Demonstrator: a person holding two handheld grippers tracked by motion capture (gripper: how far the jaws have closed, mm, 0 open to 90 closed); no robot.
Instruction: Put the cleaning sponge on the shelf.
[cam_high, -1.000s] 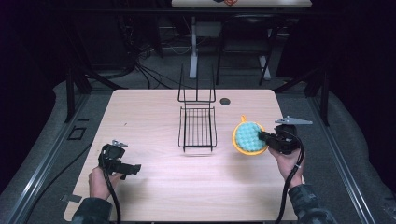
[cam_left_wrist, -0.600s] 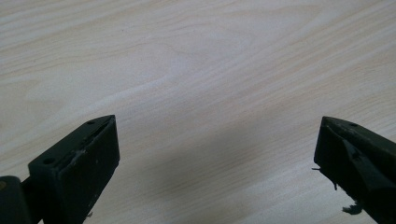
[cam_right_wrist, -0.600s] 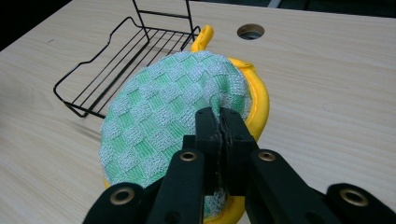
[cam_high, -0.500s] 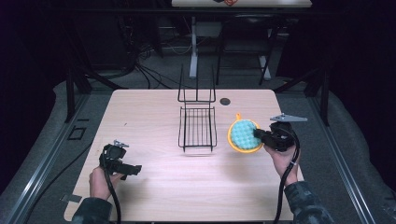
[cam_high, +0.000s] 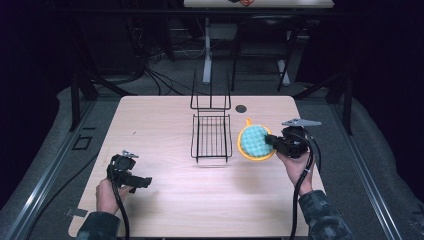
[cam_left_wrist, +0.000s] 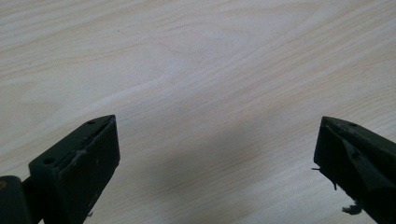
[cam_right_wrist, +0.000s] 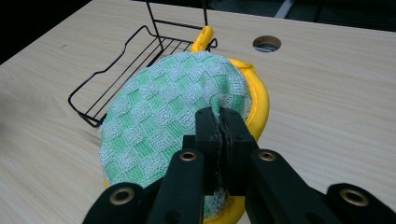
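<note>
A round pad with a green-and-white checked top (cam_right_wrist: 173, 102) and a yellow rim (cam_right_wrist: 259, 100) is held tilted above the table, just right of a black wire rack (cam_high: 211, 135). My right gripper (cam_right_wrist: 219, 121) is shut on the pad's near edge; in the high view the pad (cam_high: 255, 141) hangs in front of that gripper (cam_high: 274, 142). A yellow loop (cam_right_wrist: 201, 39) at the pad's far side points toward the rack (cam_right_wrist: 121, 70). My left gripper (cam_high: 140, 182) rests low near the table's front left, and its jaws (cam_left_wrist: 215, 158) stand wide open over bare wood.
The wooden table (cam_high: 165, 115) has a round cable hole (cam_high: 241, 108) behind the rack, also visible beyond the pad (cam_right_wrist: 266, 43). The rack's tall wire back (cam_high: 210, 95) rises at its far end. Dark floor, cables and desk legs lie beyond the table.
My right gripper has carried the pad a little to the left, closer to the wire rack. The left gripper has stayed where it was.
</note>
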